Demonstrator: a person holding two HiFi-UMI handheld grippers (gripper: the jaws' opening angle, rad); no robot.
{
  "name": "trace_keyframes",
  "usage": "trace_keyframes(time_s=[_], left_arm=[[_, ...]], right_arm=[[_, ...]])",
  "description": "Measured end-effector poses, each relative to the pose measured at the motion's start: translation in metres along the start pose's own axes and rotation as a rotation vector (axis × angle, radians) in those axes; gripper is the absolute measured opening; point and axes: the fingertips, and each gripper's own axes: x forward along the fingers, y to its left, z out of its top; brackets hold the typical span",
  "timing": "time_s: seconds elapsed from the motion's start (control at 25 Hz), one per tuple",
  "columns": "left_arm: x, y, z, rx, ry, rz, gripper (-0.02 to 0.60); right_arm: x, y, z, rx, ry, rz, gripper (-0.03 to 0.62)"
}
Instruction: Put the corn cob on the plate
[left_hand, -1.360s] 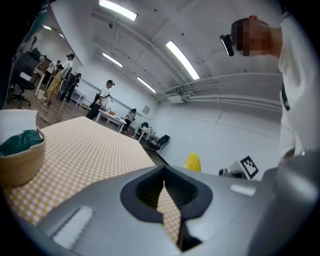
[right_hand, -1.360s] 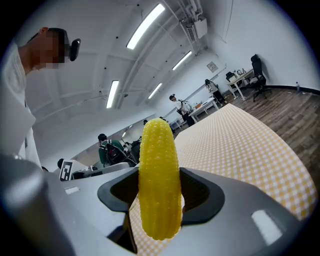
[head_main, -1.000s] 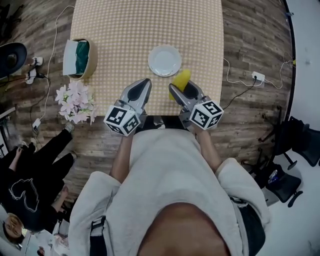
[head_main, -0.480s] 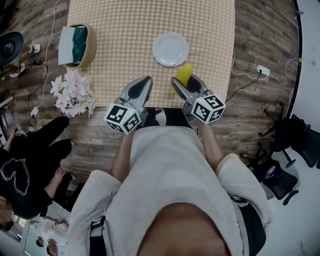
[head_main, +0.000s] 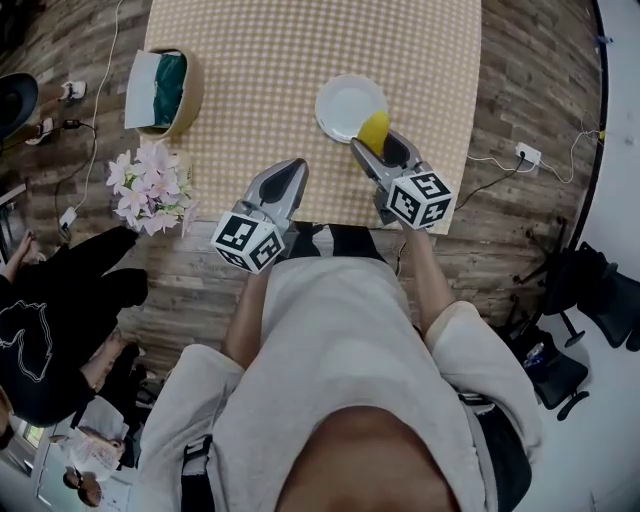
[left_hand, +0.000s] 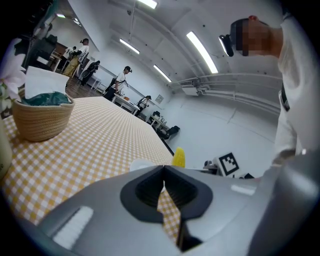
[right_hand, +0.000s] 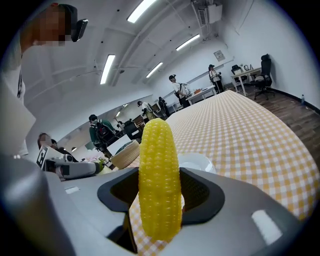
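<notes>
While left gripper (head_main: 297, 166) sits closed, right gripper (head_main: 376, 145) clamps knobbly yellow corn cob (right_hand: 159, 175) near round plate (head_main: 345, 100).

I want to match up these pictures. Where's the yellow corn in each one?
Head view: the corn cob is right of centre near the top, at the near edge of the white plate.
Left gripper view: only its yellow tip shows, just right of centre, beside the plate.
Right gripper view: it fills the centre, upright, with the plate behind it.
Shared landmark: the white plate.
</notes>
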Motion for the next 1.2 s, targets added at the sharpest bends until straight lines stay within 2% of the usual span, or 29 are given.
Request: trace_keyframes(time_s=[0.16,0.48,0.68,1.08,1.2], left_arm=[[-0.003,0.007,0.0,-0.009,-0.005,0.016,0.008],[-0.005,0.013,0.001,-0.027,-0.013,0.038,0.008],[-0.006,0.016,0.002,-0.039,-0.021,0.045,0.008],[-0.009,0.027,0.006,-0.056,-0.04,0.062,0.008],[-0.009,0.026,0.008,-0.059,-0.047,0.061,0.008]], right_arm=[[0.016,-0.013,0.011,-0.079,0.024,-0.019,0.247],[0.04,-0.017,0.017,-0.345,0.141,-0.045,0.249],[0.053,-0.014,0.013,-0.56,0.235,-0.062,0.247],[0.075,-0.011,-0.002,-0.954,0.415,-0.032,0.249],[0.077,-0.011,-0.008,-1.042,0.473,-0.012,0.249]])
